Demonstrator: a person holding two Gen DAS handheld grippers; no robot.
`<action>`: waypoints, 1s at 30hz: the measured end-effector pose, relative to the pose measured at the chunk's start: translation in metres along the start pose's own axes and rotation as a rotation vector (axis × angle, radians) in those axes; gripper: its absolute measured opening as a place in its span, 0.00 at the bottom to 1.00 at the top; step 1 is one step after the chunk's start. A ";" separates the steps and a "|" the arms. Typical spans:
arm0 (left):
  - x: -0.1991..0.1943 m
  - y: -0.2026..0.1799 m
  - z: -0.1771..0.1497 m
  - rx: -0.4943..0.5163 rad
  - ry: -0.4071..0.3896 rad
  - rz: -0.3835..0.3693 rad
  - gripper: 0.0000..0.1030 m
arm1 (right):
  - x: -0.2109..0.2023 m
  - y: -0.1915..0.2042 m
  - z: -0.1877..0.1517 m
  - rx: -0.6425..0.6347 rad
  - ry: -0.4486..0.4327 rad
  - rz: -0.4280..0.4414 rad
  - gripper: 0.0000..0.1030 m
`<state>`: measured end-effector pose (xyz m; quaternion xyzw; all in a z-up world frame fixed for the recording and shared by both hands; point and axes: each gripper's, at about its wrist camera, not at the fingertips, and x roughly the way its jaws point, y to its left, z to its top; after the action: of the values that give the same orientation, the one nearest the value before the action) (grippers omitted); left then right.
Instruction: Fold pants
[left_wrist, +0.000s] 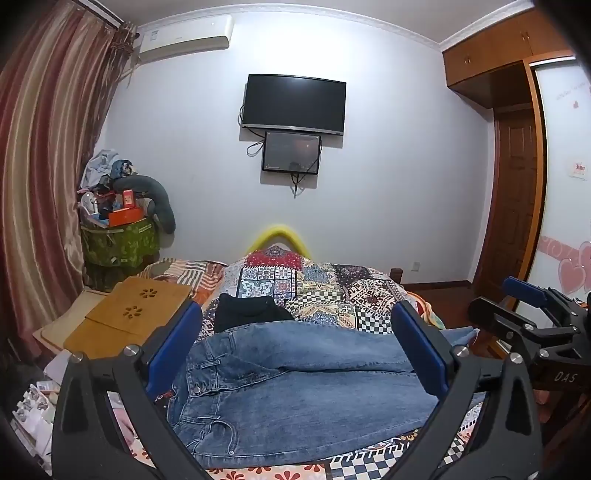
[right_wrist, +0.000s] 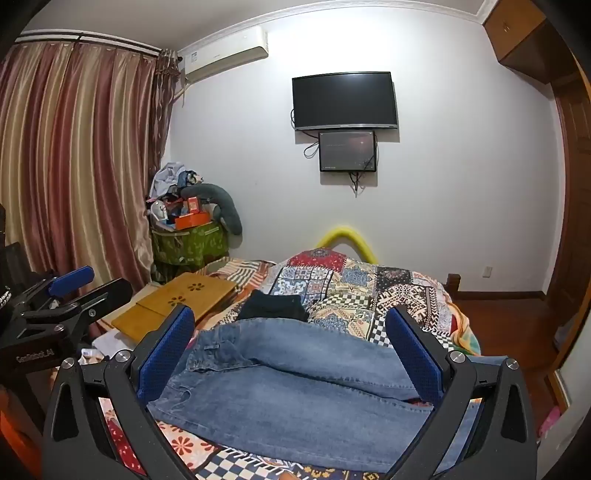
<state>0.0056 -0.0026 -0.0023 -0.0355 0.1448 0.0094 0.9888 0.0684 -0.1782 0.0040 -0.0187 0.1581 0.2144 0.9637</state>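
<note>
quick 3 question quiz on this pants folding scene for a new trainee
1. True or false: the jeans lie on the patchwork quilt, with no gripper holding them.
2. What lies just beyond the jeans? A) dark folded garment B) white pillow C) red towel
3. Fill in: the left gripper and right gripper are both ____.

Key: 1 true; 2 A; 3 open

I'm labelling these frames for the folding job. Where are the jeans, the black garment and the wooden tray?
jeans (left_wrist: 295, 391): left wrist view, on the near leg.
black garment (left_wrist: 251, 310): left wrist view, on its middle.
wooden tray (right_wrist: 184, 299): right wrist view, on its top.
</note>
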 end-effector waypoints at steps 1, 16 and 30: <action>0.000 -0.002 0.000 0.003 0.002 0.002 1.00 | 0.000 0.000 0.000 -0.002 -0.004 -0.001 1.00; 0.002 0.009 -0.006 -0.024 -0.007 -0.004 1.00 | 0.007 0.002 -0.007 -0.005 0.004 -0.006 1.00; 0.003 0.008 -0.007 -0.020 -0.008 0.002 1.00 | 0.003 -0.008 0.001 -0.004 0.018 -0.007 1.00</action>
<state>0.0063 0.0048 -0.0106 -0.0451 0.1410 0.0117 0.9889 0.0745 -0.1838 0.0035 -0.0232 0.1662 0.2112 0.9629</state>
